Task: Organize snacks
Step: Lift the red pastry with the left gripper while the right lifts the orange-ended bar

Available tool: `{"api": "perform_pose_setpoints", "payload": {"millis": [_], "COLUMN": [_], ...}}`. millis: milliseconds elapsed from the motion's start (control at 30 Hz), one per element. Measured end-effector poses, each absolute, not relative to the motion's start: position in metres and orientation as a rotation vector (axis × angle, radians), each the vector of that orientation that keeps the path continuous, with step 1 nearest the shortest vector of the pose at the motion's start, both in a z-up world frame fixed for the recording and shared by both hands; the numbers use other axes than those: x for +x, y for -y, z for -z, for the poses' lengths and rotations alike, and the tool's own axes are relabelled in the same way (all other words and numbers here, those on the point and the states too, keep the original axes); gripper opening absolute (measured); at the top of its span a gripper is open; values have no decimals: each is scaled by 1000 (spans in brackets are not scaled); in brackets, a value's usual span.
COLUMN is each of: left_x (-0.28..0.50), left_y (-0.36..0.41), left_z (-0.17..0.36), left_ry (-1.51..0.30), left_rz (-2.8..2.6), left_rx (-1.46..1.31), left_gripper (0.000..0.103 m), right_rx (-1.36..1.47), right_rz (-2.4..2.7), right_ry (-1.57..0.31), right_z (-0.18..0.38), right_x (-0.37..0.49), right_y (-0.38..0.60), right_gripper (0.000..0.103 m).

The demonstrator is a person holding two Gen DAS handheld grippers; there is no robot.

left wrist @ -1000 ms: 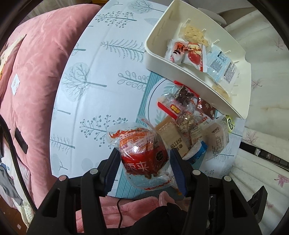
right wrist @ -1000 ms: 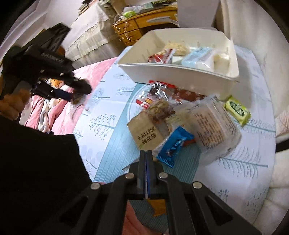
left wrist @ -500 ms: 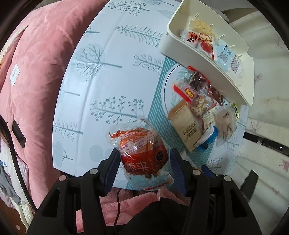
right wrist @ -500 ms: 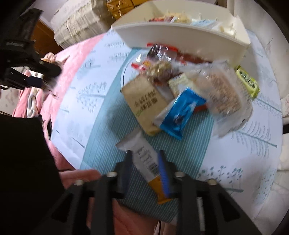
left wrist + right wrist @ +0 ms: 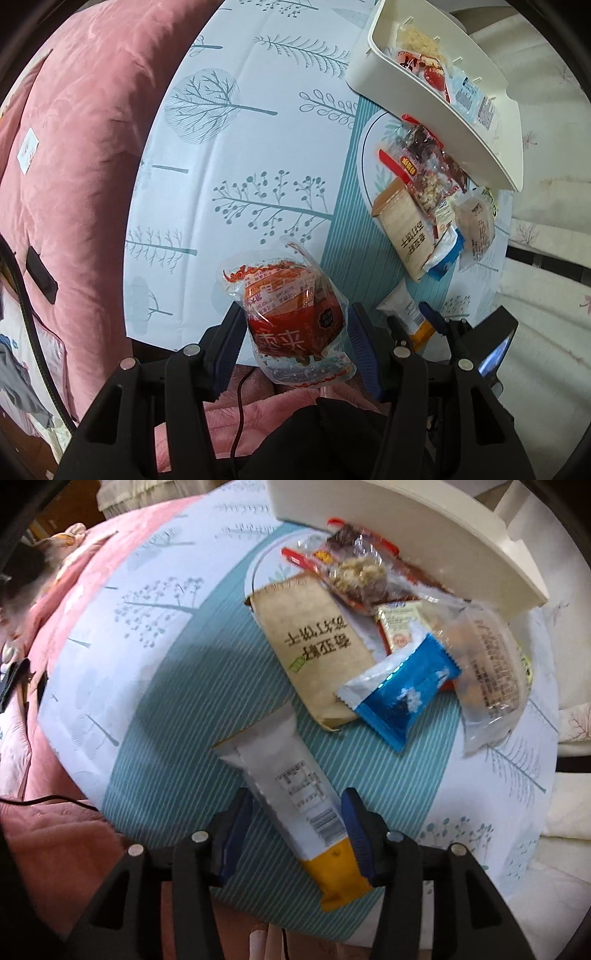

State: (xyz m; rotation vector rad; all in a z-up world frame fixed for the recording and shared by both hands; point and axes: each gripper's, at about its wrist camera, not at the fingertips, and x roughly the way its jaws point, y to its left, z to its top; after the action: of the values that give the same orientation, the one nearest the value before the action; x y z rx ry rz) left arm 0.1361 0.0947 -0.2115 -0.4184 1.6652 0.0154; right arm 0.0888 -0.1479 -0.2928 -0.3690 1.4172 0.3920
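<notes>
Few snacks in bin (image 5: 439,107); pile (image 5: 373,627) remains. Left gripper (image 5: 295,332) clamps red pack (image 5: 291,317); right gripper (image 5: 295,816) spread around bar (image 5: 295,790).

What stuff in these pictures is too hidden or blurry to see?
- Right wrist view: the white bin shows only its outer wall; the top edge cuts it off, so nothing inside shows.
- Right wrist view: the small print on the white-and-yellow packet is blurred.
- Left wrist view: the green packet is mostly hidden behind the clear bag.
- Left wrist view: the red snack bag hides the table under it.
</notes>
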Motion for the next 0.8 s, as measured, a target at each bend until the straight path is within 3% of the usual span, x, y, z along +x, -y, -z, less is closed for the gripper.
{"api": "perform_pose_setpoints", "payload": {"millis": [200,533,800], "left_x": [132,139,154], "left_y": [-104,-96,-74], "left_z": [211,205,191], "left_ry": [-1668,-1657,-1628], "left_rz": [-14,11,43], "left_rx": [-410,-378,-349], "left_gripper": [55,54,54], "right_rx": [-385,-299,-242], "right_rz": [-348,-352,-356], "right_ry": [-1399,-1425,-1475], "right_z": [300,301,288], "right_x": [82,68,75], "right_y": [144,137,141], "right_gripper": [50,34,32]}}
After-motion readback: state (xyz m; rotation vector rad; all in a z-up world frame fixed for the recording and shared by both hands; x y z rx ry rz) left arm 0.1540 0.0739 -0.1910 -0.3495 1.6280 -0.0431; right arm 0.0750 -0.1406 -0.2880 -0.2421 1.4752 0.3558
